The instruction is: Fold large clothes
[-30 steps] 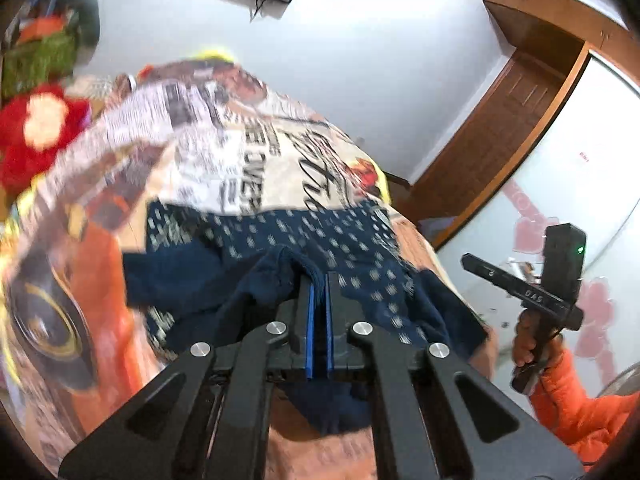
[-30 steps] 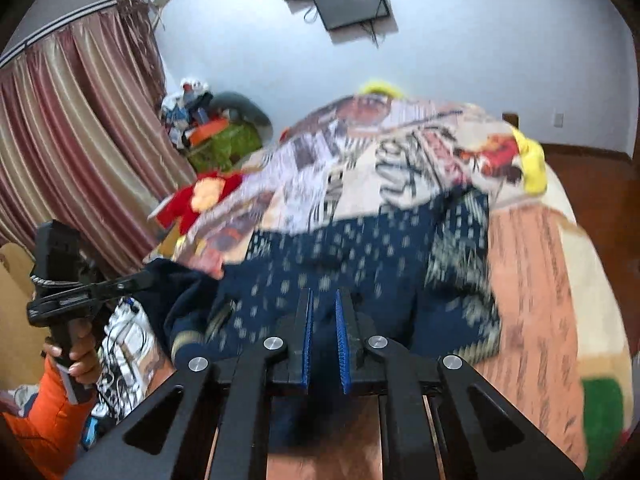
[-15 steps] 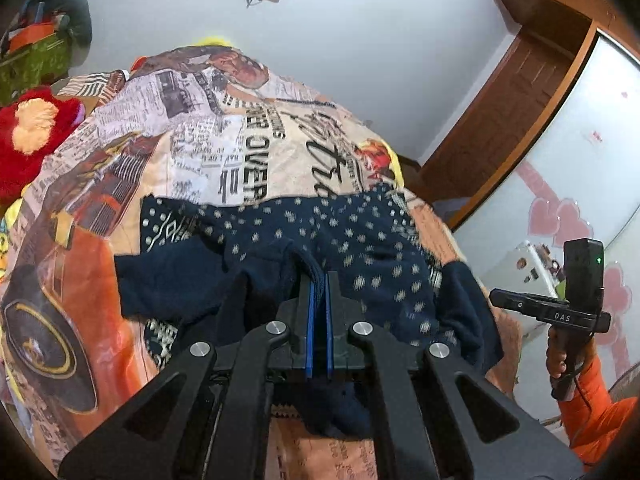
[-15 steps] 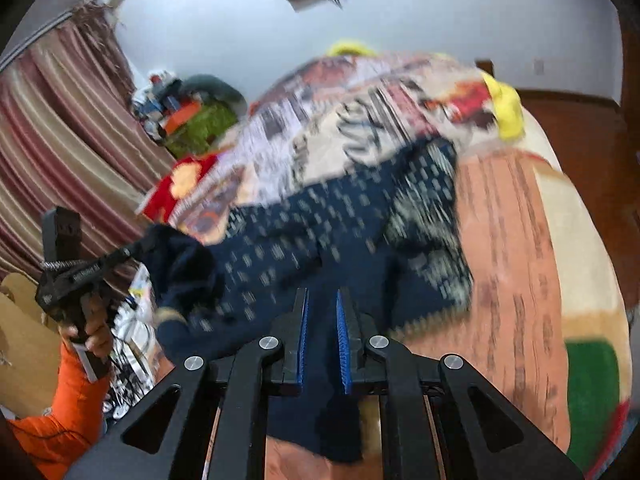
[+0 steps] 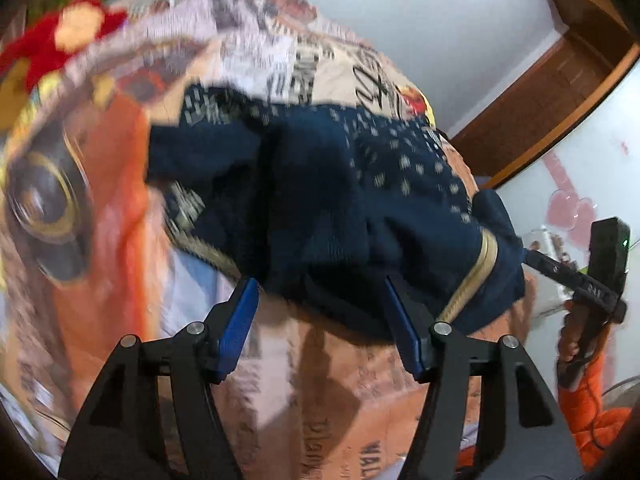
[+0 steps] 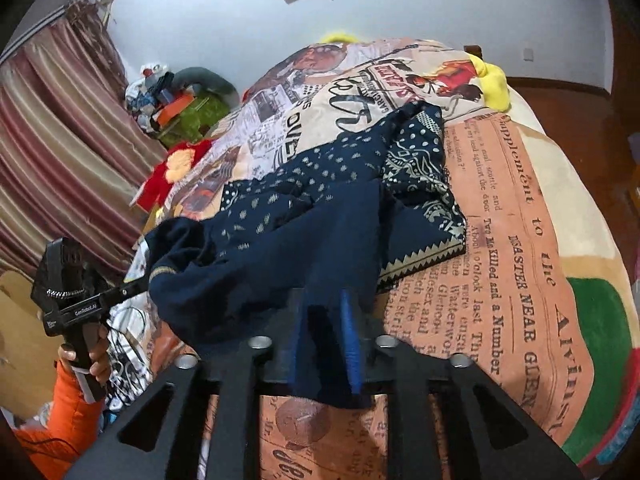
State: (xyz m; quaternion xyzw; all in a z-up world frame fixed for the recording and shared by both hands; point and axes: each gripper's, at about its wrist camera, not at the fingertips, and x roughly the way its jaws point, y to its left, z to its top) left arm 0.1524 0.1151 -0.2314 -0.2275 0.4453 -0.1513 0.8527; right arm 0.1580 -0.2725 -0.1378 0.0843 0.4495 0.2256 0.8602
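A dark navy garment (image 5: 340, 184) with pale dots and a patterned hem lies crumpled on the printed bed cover (image 5: 344, 380). My left gripper (image 5: 320, 284) is low over the garment's near edge. Its jaws are opening wide and nothing is pinched between the blue pads (image 5: 240, 320); the cloth lies just past the tips. My right gripper (image 6: 324, 300) has its jaws opening too, and a fold of the navy garment (image 6: 320, 208) still hangs loose between them. Each view shows the other gripper in a hand: the right (image 5: 592, 276), the left (image 6: 76, 304).
The bed cover (image 6: 500, 240) reaches right and forward. A red plush toy (image 6: 176, 168) and a pile of things (image 6: 180, 100) sit by the striped curtain (image 6: 60, 140). A yellow pillow (image 6: 494, 80) is at the far end. A wooden door (image 5: 552, 92) stands right. The person's orange sleeve (image 6: 68, 412) is nearby.
Both grippers have sunk toward the bed. The left jaws, shut on the navy cloth before, now stand wide and have let it go. The right jaws have parted.
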